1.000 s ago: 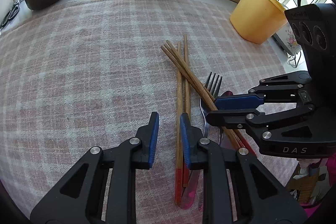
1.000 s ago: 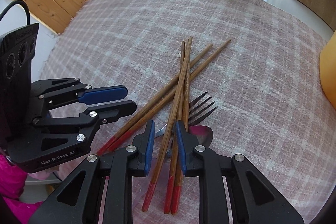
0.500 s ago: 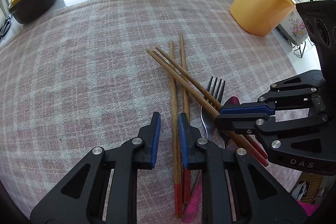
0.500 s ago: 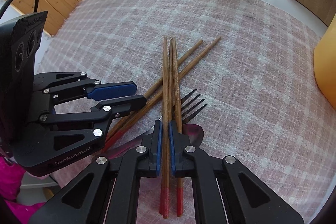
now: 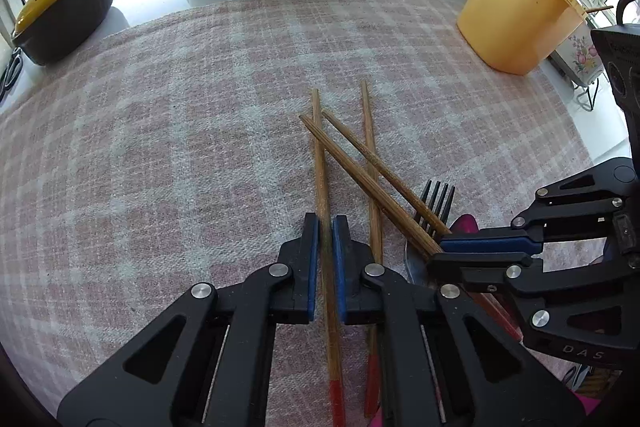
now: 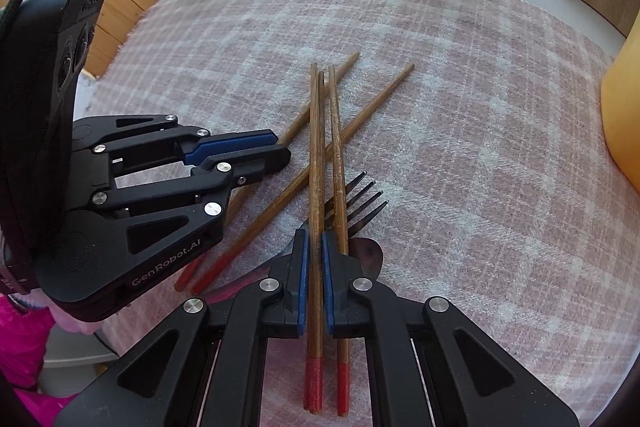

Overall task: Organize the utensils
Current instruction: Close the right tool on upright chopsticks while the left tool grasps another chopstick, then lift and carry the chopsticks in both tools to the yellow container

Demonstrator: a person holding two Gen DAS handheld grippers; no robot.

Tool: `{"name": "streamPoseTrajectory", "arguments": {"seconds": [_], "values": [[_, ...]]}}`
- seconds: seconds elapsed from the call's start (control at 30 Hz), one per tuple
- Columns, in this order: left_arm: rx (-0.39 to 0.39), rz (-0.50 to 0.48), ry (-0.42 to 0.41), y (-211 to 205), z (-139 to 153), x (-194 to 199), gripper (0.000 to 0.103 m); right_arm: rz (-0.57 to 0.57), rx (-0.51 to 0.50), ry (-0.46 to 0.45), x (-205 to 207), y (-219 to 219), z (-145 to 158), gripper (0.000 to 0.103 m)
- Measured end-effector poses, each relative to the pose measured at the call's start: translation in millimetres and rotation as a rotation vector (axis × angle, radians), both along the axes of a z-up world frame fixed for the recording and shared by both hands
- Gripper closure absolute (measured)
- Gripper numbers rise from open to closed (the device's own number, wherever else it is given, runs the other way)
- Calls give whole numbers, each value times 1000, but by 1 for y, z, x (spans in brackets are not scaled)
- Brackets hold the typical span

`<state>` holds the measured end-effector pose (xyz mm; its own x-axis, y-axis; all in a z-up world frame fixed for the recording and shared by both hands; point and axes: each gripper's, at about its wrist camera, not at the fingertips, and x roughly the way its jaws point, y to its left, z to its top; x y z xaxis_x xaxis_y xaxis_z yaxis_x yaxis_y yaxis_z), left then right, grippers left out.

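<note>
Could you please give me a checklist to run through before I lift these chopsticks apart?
1. Left gripper jaws closed around the leftmost chopstick: ok.
2. Right gripper jaws closed around the top chopstick: ok.
3. Held sticks free of each other: not ok; the top chopstick crosses over the leftmost chopstick.
4. Fork free of the grasp: cannot tell; its tines lie under the chopsticks, right beside the right jaws.
</note>
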<state>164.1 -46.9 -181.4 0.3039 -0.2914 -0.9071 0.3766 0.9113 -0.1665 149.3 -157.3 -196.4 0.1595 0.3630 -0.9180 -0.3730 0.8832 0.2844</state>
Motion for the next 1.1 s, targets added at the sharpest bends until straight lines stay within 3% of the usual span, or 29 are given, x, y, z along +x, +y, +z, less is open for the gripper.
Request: {"name": "streamPoseTrajectory", "arguments": {"seconds": [0.5,0.8,1.1], "values": [[-68,124,-9,39,12,-8,98,-25,33,-53,-5,-1,15,98],[-152,183,-63,58,42,-17,98,-70,62,-114,-17,-23,39,98],[-213,163,-135,45,80,-26,98,-130,72,-213,-30,-49,75,98]]}}
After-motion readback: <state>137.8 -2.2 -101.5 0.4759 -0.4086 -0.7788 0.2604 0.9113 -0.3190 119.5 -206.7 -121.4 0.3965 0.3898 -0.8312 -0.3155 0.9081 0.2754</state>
